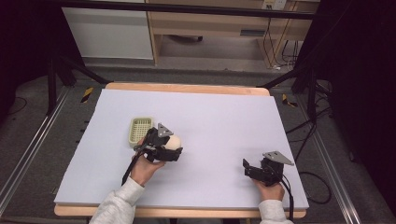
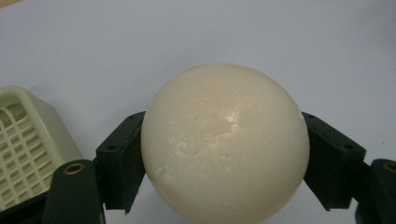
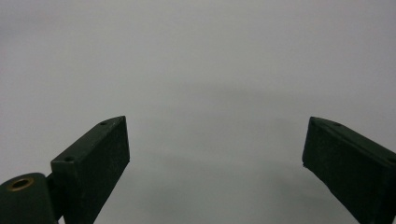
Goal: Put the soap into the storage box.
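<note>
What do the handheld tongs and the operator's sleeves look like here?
Both tongs, the left tongs and the right tongs, are matte black with two flat, blocky jaws. Each carries a grey three-cornered plate on top and trails a black cable. A brass-coloured ring sits at the jaw base. The person wears light grey sleeves.

No readable text or labels

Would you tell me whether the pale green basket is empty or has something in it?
Cannot tell fully: the basket has no visible contents in the high view, and the cream ball sits outside it, clamped in the left tool.
</note>
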The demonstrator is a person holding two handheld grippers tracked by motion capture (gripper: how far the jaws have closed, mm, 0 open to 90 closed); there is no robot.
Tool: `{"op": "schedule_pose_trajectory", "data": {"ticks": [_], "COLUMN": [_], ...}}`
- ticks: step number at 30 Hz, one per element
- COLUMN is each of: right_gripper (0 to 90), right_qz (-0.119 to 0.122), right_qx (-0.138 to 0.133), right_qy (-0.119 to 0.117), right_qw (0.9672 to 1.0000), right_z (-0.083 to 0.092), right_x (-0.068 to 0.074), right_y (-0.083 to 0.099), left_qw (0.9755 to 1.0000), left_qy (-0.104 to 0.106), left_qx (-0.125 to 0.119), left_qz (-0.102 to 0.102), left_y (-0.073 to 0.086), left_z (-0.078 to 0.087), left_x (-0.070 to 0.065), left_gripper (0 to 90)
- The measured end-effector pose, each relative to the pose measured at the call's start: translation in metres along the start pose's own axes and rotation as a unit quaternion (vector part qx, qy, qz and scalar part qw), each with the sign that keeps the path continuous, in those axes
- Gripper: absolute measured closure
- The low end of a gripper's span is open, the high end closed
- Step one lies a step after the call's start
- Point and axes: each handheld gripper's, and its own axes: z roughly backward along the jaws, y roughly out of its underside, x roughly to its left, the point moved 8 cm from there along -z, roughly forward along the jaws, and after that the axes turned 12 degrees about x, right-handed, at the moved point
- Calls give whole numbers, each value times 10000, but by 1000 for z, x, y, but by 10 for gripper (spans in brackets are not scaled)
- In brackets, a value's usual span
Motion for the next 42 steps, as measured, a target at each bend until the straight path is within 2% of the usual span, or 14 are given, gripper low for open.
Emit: {"op": "schedule_pose_trajectory", "data": {"ticks": [10, 21, 37, 42], "right_gripper": [78, 78, 79, 79], "right_qz": [6, 31, 45, 44], "right_qx": [4, -1, 3, 3], "right_qy": [0, 5, 18, 14], "right_qw": [10000, 10000, 10000, 10000], "right_z": [0, 0, 0, 0], "right_x": [0, 0, 0, 0], "right_y": [0, 0, 0, 0], "left_qw": [9998, 9986, 9958, 9951], "left_qy": [-75, -302, -507, -583], "left_qx": [-38, 15, -49, 26], "left_qz": [195, 429, 762, 804], "left_y": [5, 13, 16, 17], "left_z": [8, 10, 14, 11], "left_x": [23, 53, 85, 92], "left_gripper": [240, 240, 240, 240]}}
